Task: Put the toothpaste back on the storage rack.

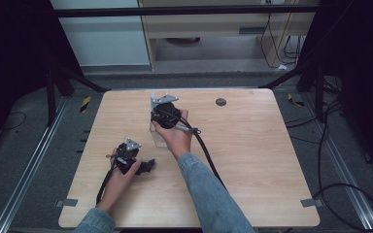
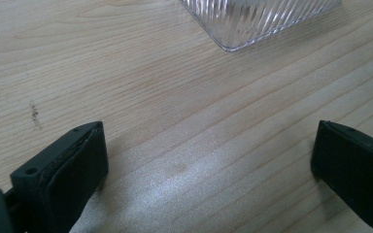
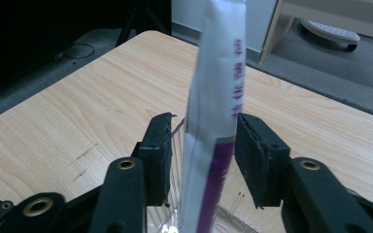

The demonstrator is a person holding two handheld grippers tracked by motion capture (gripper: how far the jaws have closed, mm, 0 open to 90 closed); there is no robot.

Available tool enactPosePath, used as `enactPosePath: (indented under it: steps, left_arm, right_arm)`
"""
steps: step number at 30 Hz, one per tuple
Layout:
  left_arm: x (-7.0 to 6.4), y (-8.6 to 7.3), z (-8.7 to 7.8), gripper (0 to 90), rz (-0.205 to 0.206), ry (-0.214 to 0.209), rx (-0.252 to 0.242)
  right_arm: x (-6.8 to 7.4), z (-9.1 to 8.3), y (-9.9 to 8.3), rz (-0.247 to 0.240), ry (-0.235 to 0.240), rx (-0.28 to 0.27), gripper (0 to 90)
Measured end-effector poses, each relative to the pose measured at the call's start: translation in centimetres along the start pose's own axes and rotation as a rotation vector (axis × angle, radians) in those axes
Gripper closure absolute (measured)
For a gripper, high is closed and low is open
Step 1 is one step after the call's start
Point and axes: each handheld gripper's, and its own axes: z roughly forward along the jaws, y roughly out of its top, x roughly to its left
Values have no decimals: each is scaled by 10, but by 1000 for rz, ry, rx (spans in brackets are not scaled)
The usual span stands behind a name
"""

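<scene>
Right gripper view, jaws flanking sachet (image 3: pixel 213 111), glass (image 3: pixel 175 145)

**Packet in the container at mid-table**

At frame centre, the right gripper (image 1: pixel 163 110) stands over the container (image 1: pixel 158 137) on the table (image 1: pixel 252 160). The packet (image 3: pixel 213 121) rises from the container, between the jaws. The left gripper (image 1: pixel 127 154) lies lower left, nearby.

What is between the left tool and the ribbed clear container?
Bare wood tabletop separates the left tool from the ribbed clear container, in the left gripper view.
</scene>
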Motion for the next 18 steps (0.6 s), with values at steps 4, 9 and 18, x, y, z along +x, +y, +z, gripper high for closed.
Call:
enactPosePath:
  steps: [4, 9, 18]
  left_arm:
    - [0, 0, 0, 0, 0, 0, 0]
    - [0, 0, 0, 0, 0, 0, 0]
    - [0, 0, 0, 0, 0, 0, -1]
  right_arm:
    - [0, -5, 0, 3, -1, 0, 554]
    - [-3, -11, -1, 8, -4, -7, 531]
    - [-12, -22, -1, 15, -20, -6, 488]
